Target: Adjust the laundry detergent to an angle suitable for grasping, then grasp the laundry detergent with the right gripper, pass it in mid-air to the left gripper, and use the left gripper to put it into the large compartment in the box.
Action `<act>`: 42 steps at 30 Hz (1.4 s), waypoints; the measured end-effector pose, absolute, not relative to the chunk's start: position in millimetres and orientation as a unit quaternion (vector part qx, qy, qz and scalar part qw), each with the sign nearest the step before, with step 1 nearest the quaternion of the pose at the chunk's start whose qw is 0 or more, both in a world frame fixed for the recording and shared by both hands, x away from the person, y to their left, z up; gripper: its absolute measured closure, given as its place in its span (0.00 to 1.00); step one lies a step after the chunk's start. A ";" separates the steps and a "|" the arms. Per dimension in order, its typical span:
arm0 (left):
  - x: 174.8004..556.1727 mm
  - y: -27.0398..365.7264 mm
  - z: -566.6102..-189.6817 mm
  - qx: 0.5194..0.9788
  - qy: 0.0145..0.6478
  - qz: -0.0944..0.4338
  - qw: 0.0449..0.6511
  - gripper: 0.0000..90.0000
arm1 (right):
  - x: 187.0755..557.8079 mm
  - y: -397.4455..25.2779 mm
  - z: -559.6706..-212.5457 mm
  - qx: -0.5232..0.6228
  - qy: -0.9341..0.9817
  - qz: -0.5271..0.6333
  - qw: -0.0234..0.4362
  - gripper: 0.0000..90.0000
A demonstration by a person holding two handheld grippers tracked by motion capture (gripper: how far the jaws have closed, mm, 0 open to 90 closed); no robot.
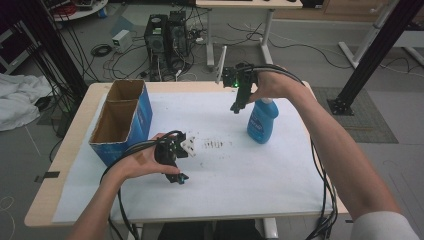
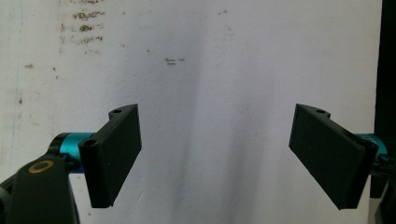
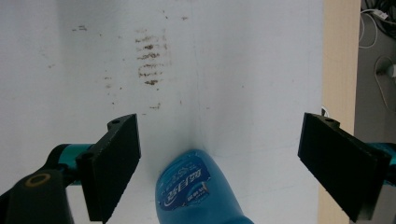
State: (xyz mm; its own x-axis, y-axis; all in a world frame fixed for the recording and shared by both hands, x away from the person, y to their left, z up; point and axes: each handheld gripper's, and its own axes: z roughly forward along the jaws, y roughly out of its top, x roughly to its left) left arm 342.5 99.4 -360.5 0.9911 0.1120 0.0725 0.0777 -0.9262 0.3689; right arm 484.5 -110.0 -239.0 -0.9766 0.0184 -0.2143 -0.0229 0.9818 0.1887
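- Bottle (image 1: 262, 120) of blue plastic stands upright on the white sheet (image 1: 235, 170), just right of my right gripper (image 1: 236, 107); a cardboard box (image 1: 121, 120) sits far left, beside my left gripper (image 1: 178, 177).
- Left gripper view: I see 2 flat black jaws spread wide over stained sheet.
- Right gripper view: I see jaws wide, the bottle's rounded labelled body low between them, untouched.
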 end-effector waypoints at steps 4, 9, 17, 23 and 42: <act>342.6 101.6 -358.8 0.980 0.052 0.047 0.186 0.19 | 483.3 -109.3 -239.3 -0.003 0.990 0.093 0.108 0.14; 341.6 105.0 -354.9 0.979 0.061 0.037 0.190 0.19 | 482.3 -109.9 -236.9 -0.004 0.989 0.099 0.108 0.14; 342.9 100.3 -353.6 0.981 0.054 0.039 0.184 0.19 | 486.1 -114.1 -236.1 0.001 0.989 0.100 0.108 0.14; 344.0 97.6 -354.5 0.981 0.052 0.037 0.183 0.19 | 489.3 -115.5 -236.7 0.003 0.989 0.102 0.107 0.14; 338.0 95.6 -349.8 0.981 0.048 0.043 0.183 0.19 | 487.8 -109.2 -241.3 -0.005 0.989 0.092 0.113 0.14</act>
State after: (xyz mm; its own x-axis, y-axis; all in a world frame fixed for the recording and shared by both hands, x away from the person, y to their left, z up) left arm 338.0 95.6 -349.8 0.9916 0.1101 0.0676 0.0783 -0.9284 0.3634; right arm 487.8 -109.2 -241.3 -0.9744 0.0105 -0.2244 -0.0312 0.9830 0.1812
